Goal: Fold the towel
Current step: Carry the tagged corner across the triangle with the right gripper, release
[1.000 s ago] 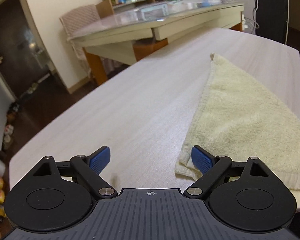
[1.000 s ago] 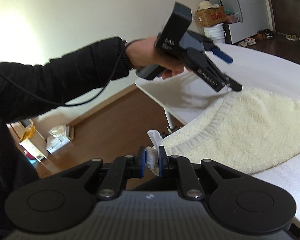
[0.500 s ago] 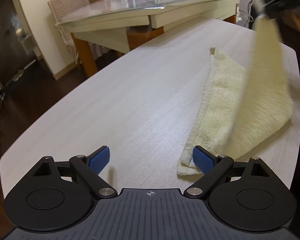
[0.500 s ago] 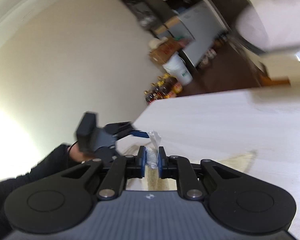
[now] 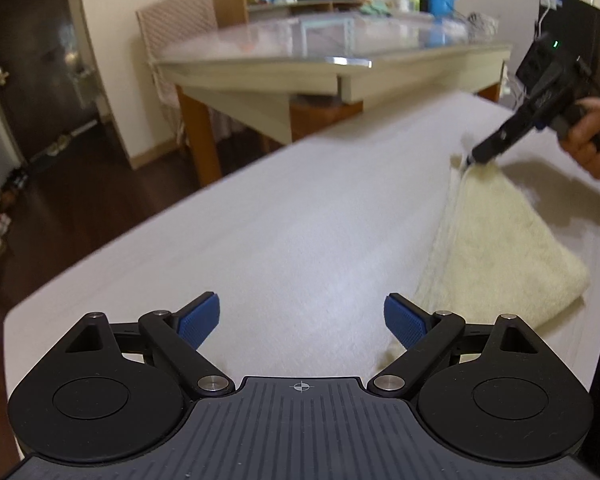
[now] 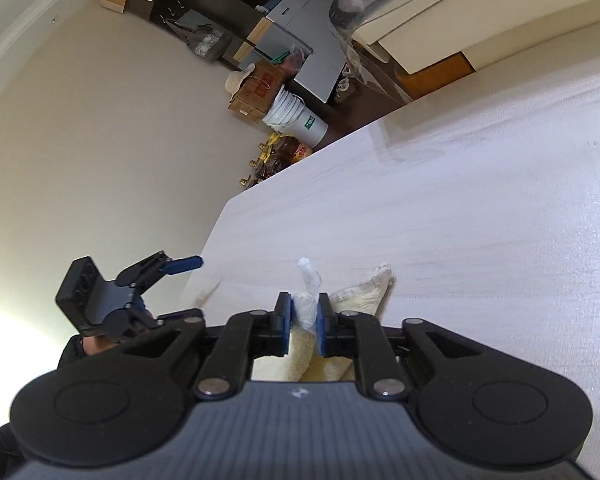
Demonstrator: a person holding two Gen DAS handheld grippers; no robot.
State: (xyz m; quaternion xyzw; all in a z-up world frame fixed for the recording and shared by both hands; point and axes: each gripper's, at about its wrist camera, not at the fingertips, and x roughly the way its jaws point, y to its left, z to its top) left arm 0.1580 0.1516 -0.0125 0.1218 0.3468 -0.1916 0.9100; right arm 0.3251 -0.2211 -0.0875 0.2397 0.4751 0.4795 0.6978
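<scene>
One fold is laid: the towel [image 5: 500, 240] lies doubled on the counter [image 5: 300, 220], its corner between the right gripper [image 6: 304, 316] jaws as they are opening, the left gripper [image 5: 302, 320] jaws spread empty; further folds judged outstanding.

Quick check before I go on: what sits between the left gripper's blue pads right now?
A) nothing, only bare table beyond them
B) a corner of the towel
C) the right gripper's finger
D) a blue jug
A: the left gripper stands wide open, only bare table showing between its pads, and the towel lies off to the right.
</scene>
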